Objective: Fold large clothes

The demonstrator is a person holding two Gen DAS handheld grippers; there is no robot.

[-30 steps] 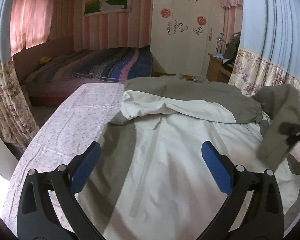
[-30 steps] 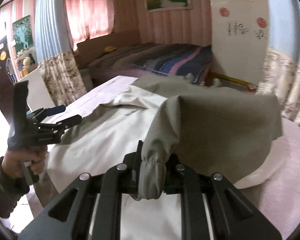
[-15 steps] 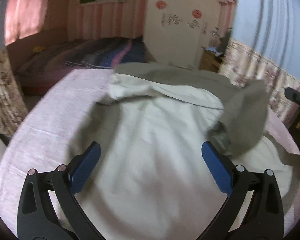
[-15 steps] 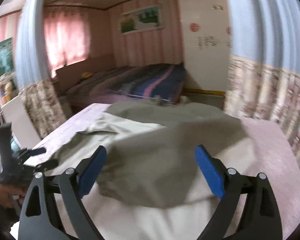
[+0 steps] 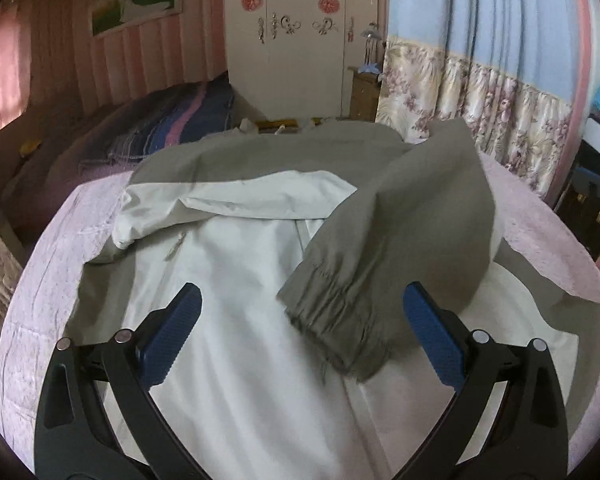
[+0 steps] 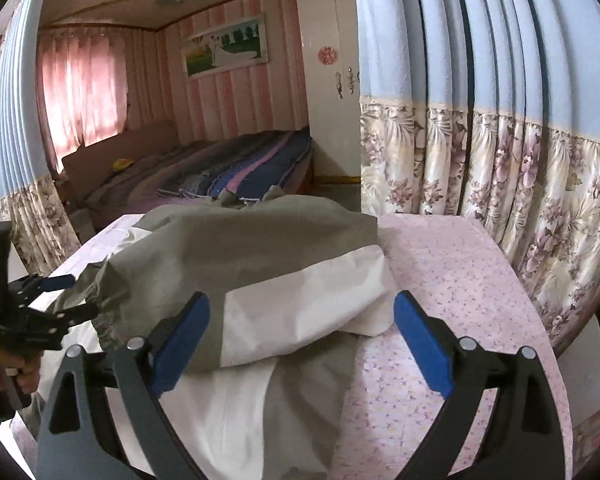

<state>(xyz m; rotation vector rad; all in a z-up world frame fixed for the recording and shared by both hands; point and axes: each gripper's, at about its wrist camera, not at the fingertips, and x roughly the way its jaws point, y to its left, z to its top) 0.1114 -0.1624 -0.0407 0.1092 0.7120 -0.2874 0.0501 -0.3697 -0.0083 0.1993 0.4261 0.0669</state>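
Observation:
A large white and olive-grey jacket (image 5: 236, 280) lies spread on a table covered with a pink flowered cloth (image 5: 60, 248). Its right sleeve (image 5: 400, 240) is folded across the white front, with the gathered cuff (image 5: 332, 320) lying between my left gripper's fingers. My left gripper (image 5: 300, 340) is open and empty, just above the jacket front. My right gripper (image 6: 300, 340) is open and empty over the jacket's right shoulder (image 6: 300, 288). The left gripper also shows at the left edge of the right wrist view (image 6: 40, 312).
A bed (image 5: 140, 136) with a striped blanket stands behind the table. A white wardrobe (image 5: 300, 40) is at the back. Blue and flowered curtains (image 6: 500, 160) hang close along the table's right side. The pink cloth (image 6: 460, 300) lies bare right of the jacket.
My right gripper carried the sleeve across the jacket front, opened and let it go, then pulled back to the right. The sleeve now lies flat on the jacket. My left gripper stayed open.

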